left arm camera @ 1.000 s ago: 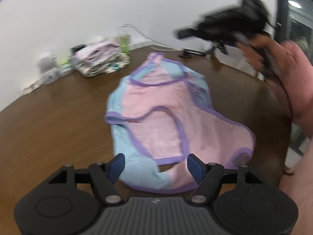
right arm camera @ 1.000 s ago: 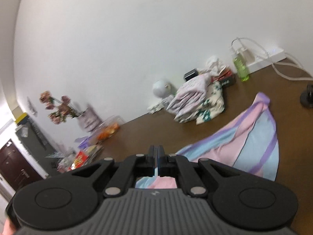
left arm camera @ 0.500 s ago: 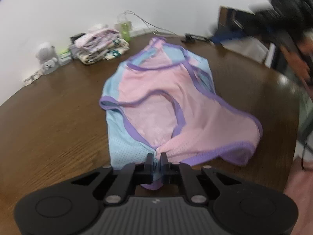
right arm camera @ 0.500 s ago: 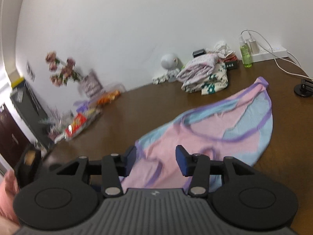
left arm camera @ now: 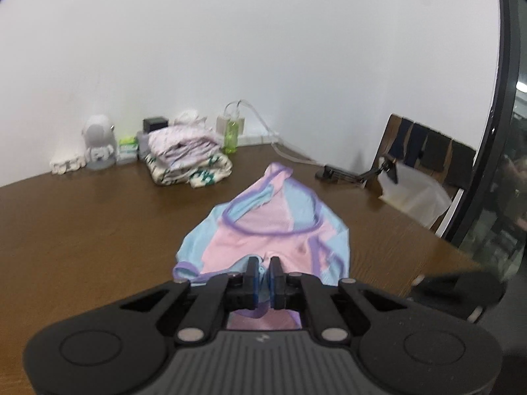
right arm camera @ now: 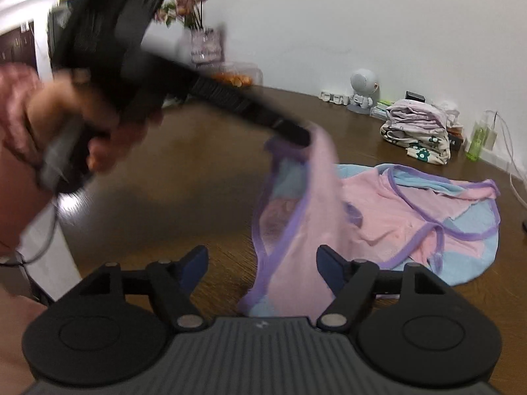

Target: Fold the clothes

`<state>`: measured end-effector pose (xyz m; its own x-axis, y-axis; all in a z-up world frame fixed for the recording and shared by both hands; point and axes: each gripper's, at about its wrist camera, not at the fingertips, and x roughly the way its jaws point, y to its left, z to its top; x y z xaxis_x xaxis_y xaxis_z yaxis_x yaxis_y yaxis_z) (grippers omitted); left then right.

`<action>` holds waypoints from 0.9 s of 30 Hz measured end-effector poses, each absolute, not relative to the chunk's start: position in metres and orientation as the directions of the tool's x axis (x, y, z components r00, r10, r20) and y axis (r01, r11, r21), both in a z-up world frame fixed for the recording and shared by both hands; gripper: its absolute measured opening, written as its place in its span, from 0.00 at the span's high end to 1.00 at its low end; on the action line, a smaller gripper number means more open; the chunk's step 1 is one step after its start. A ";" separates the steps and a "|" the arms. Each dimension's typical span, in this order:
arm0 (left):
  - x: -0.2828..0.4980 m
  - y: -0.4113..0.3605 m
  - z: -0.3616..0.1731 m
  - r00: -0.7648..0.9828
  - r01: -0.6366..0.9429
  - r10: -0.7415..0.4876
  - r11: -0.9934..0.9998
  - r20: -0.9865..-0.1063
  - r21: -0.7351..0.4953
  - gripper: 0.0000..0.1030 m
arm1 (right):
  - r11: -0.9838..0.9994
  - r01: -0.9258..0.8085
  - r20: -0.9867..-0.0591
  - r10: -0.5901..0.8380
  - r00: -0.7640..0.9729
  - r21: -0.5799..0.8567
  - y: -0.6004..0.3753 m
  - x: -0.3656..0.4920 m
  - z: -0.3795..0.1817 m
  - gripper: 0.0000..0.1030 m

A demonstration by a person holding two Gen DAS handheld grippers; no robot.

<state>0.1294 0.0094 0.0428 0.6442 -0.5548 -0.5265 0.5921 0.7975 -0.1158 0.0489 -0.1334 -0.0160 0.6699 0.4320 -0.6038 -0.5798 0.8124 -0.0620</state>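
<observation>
Wooden table [left arm camera: 82, 230] | left hand-held gripper [left arm camera: 263, 278] pinching garment [left arm camera: 273, 227] hem | right hand-held gripper [right arm camera: 262, 263] opening, grips nothing

Right wrist view: left gripper [right arm camera: 293, 135] and the hand [right arm camera: 82, 125] on it are motion-blurred; pads can't be made out where they meet the garment [right arm camera: 378, 217]. Lifted part of garment also smeared, its lower end hidden behind the right gripper [right arm camera: 262, 265] body. Sleeve [right arm camera: 14, 98] cut off by left edge. Flowers [right arm camera: 184, 3] partly hidden by the blurred gripper; orange stuff [right arm camera: 235, 79] behind it too blurry to ID.

Left wrist view: garment's near hem hidden under the gripper body. Dark blurred shape [left arm camera: 461, 291] at lower right, can't tell what. Chair [left arm camera: 425, 151] cut by a dark frame [left arm camera: 494, 125]. Small box [left arm camera: 127, 146] by the figurine: label too small to read.
</observation>
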 end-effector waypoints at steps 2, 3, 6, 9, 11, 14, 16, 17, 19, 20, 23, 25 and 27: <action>0.126 0.006 0.048 0.646 0.601 -0.567 0.790 -0.511 -0.116 0.96 | 0.839 -0.504 -0.588 0.306 0.749 -0.206 -0.122 0.049 -0.027 0.32; 0.124 0.006 0.050 0.650 0.604 -0.570 0.789 -0.503 -0.115 0.96 | 0.840 -0.470 -0.573 0.253 0.780 -0.269 -0.120 0.048 -0.031 0.38; 0.118 0.004 0.056 0.659 0.610 -0.579 0.785 -0.480 -0.109 0.96 | 0.822 -0.356 -0.507 0.097 0.857 -0.445 -0.116 0.045 -0.041 0.72; 0.121 0.011 0.052 0.673 0.585 -0.562 0.802 -0.481 -0.118 0.96 | 0.839 -0.301 -0.502 0.039 0.864 -0.453 -0.130 0.048 -0.040 0.85; 0.126 0.014 0.045 0.680 0.563 -0.548 0.816 -0.487 -0.131 0.96 | 0.848 -0.264 -0.498 0.000 0.867 -0.459 -0.140 0.049 -0.039 0.92; 0.136 0.015 0.029 0.673 0.539 -0.533 0.828 -0.512 -0.154 0.96 | 0.894 -0.249 -0.520 0.021 0.854 -0.373 -0.158 0.052 -0.035 0.94; 0.144 0.014 0.020 0.665 0.530 -0.529 0.831 -0.526 -0.166 0.96 | 0.931 -0.275 -0.544 0.106 0.833 -0.240 -0.172 0.052 -0.029 0.92; 0.147 0.013 0.017 0.664 0.527 -0.526 0.833 -0.531 -0.167 0.96 | 0.938 -0.295 -0.558 0.148 0.816 -0.184 -0.174 0.051 -0.027 0.81; 0.154 0.012 0.013 0.668 0.519 -0.523 0.837 -0.530 -0.172 0.96 | 0.941 -0.330 -0.579 0.229 0.782 -0.074 -0.178 0.050 -0.024 0.53; 0.158 0.012 0.012 0.668 0.515 -0.523 0.839 -0.529 -0.179 0.95 | 0.942 -0.328 -0.586 0.227 0.778 -0.071 -0.178 0.050 -0.025 0.49; 0.169 0.012 0.005 0.662 0.506 -0.520 0.841 -0.540 -0.189 0.90 | 0.945 -0.323 -0.606 0.223 0.764 -0.060 -0.177 0.050 -0.030 0.49; 0.174 0.014 -0.001 0.659 0.492 -0.498 0.852 -0.564 -0.177 0.79 | 0.944 -0.330 -0.629 0.253 0.735 -0.005 -0.183 0.055 -0.034 0.49; 0.176 0.022 -0.006 0.659 0.470 -0.474 0.866 -0.584 -0.172 0.59 | 0.940 -0.335 -0.650 0.289 0.703 0.055 -0.192 0.059 -0.042 0.49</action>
<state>0.1763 0.0221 -0.0063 0.6593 -0.4738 -0.5838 0.4702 0.8657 -0.1717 0.0592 -0.1916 -0.0417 0.7030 0.2890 -0.6499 -0.3354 0.9404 0.0554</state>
